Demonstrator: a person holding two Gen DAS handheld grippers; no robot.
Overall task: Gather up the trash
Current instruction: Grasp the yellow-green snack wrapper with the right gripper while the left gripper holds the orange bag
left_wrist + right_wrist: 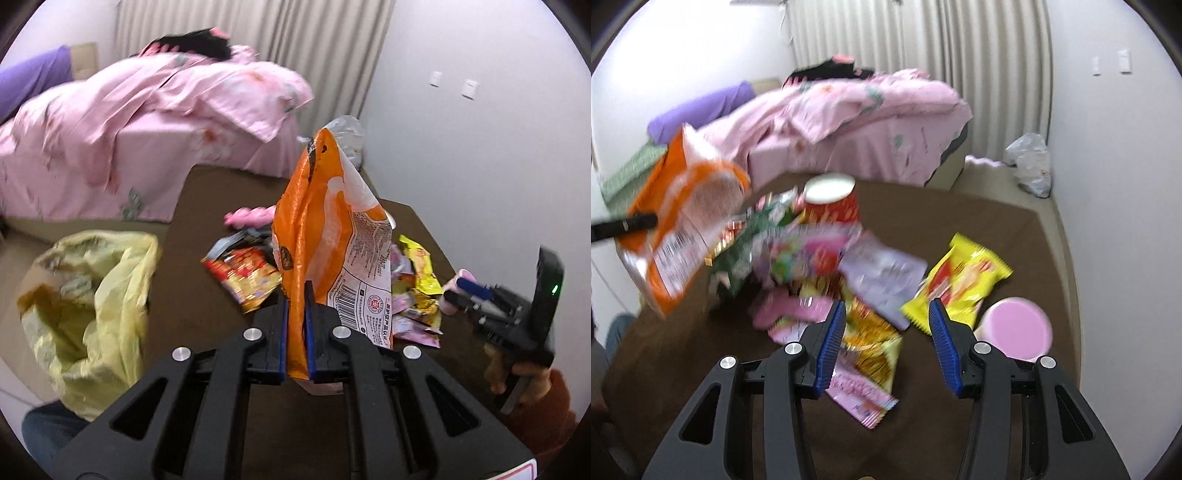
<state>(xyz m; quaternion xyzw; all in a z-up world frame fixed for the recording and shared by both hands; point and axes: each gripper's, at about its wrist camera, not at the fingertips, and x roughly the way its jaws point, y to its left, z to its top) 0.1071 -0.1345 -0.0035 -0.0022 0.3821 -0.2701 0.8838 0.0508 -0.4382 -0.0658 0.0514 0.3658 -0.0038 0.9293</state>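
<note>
- Our left gripper [297, 295] has its jaws pinching an orange bag [321, 236] near the bag's bottom end; the bag stands upright between the blue pads, clear of the table [207, 206].
- From the right wrist view the same orange bag [683, 218] hangs off the table's left edge, blurred.
- Our right gripper [888, 317] has its jaws spread with nothing between them — it hovers over the near part of the pile.
- A yellow trash bag [92, 295] sits open just beyond the table's left edge, on the floor.
- The rest of the trash lies in a heap toward the middle and right of the brown table: a red cup [833, 201] upside down at the far side, a green wrapper [738, 254] to its left, a lilac pouch [882, 277], a yellow wrapper [960, 277] toward the right edge.
- A pink lid [1017, 328] lies beside the yellow wrapper, close to our right jaw.
- Beyond the table's far edge — a bed [140, 122] with pink bedding.
</note>
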